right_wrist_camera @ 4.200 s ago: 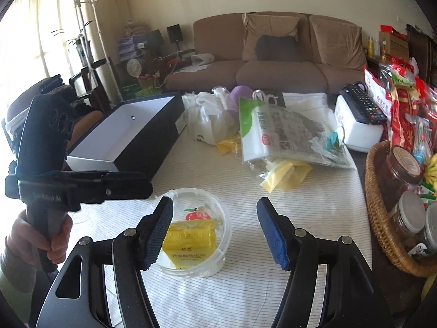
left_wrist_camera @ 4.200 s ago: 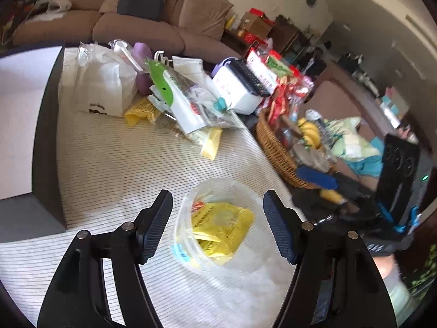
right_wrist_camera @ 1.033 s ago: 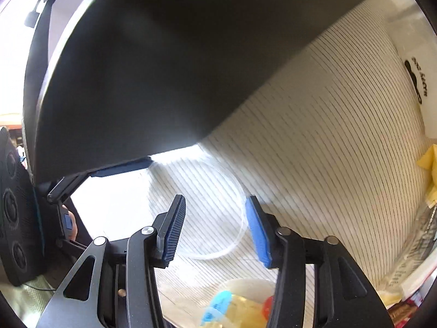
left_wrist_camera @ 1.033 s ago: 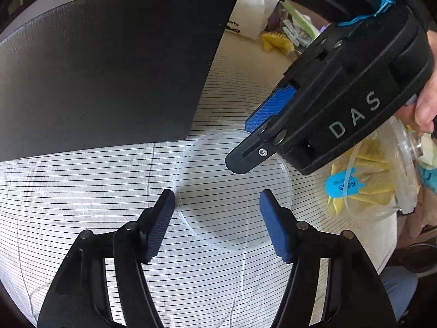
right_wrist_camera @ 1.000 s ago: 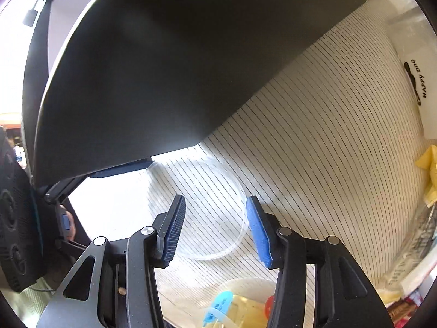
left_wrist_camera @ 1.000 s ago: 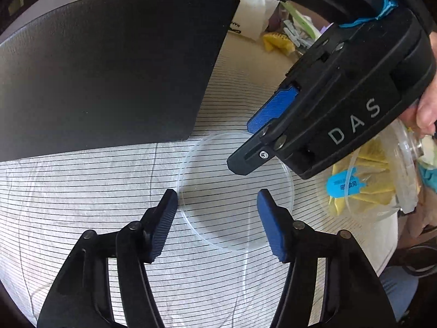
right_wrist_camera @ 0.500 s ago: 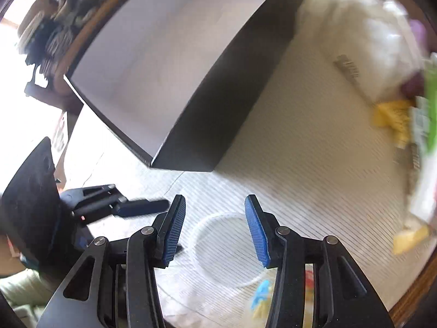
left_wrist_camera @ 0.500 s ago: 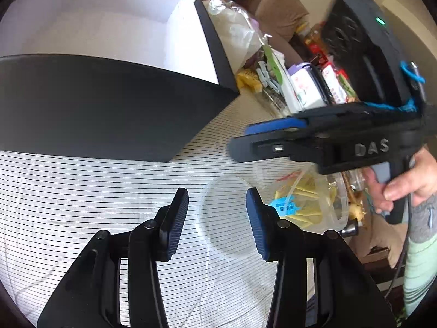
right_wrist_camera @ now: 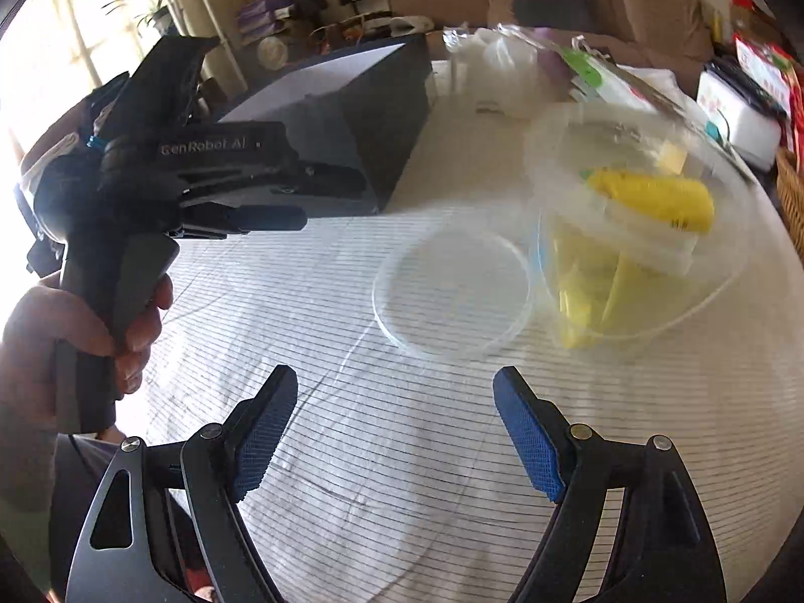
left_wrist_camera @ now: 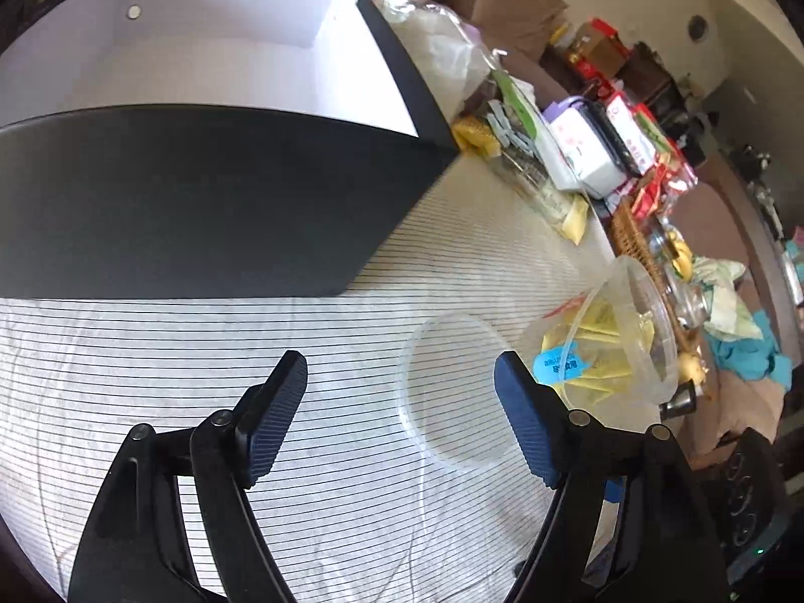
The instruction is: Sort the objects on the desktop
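The clear round lid (left_wrist_camera: pixel 455 392) lies flat on the striped tablecloth (left_wrist_camera: pixel 176 352), right of centre in the left wrist view and just above centre in the right wrist view (right_wrist_camera: pixel 452 291). Just to its right, touching or nearly so, sits the clear plastic tub (left_wrist_camera: pixel 633 331) with yellow packets and a blue tag inside; in the right wrist view the tub (right_wrist_camera: pixel 638 231) is blurred and looks tilted. The black box (left_wrist_camera: pixel 201 191) with a white inside fills the upper left of the left wrist view, well apart from the lid.

The left gripper (left_wrist_camera: pixel 402 417) has just been opening; its jaws stand wide and released, nothing pressed between them, with the lid's left edge lying beyond the gap toward the right finger. The right gripper (right_wrist_camera: pixel 394 427) has also just been opening and is spread wide over bare cloth in the lower middle of its frame, gripping nothing; the lid lies just beyond its fingertips. At the left of the right wrist view a hand (right_wrist_camera: pixel 75 316) clasps the handle of the left gripper. A wicker basket (left_wrist_camera: pixel 633 236) and assorted packets crowd the upper right of the left wrist view.
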The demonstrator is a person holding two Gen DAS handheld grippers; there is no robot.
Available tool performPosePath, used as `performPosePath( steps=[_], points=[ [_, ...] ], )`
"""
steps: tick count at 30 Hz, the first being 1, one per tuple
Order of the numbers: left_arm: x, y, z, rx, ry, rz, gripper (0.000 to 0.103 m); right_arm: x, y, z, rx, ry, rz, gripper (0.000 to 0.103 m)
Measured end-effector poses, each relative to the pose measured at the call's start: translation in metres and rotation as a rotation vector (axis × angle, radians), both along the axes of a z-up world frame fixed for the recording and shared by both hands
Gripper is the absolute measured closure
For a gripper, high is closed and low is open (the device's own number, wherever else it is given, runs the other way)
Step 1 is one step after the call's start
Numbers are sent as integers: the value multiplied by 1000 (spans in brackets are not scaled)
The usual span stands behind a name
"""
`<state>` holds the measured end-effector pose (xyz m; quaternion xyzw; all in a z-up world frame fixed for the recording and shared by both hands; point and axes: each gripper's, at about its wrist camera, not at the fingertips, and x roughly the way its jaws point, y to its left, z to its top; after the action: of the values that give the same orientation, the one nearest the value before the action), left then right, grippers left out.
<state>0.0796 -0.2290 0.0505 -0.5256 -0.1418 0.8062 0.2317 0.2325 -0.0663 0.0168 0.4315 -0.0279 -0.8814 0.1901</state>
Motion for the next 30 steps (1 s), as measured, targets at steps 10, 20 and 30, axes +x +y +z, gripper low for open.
performPosePath(
  steps=[10,20,30],
  points=[
    [-19,33,-15,83,-71,-27,28,-58,1,-5,31,34,-34,20],
    [-24,45,-29,-68,-86,1,28,-75,11,-12,26,-45,-46,20],
    [-27,52,-30,-1,-114,-32,24,-88,14,-19,6,-73,-33,16]
  ],
)
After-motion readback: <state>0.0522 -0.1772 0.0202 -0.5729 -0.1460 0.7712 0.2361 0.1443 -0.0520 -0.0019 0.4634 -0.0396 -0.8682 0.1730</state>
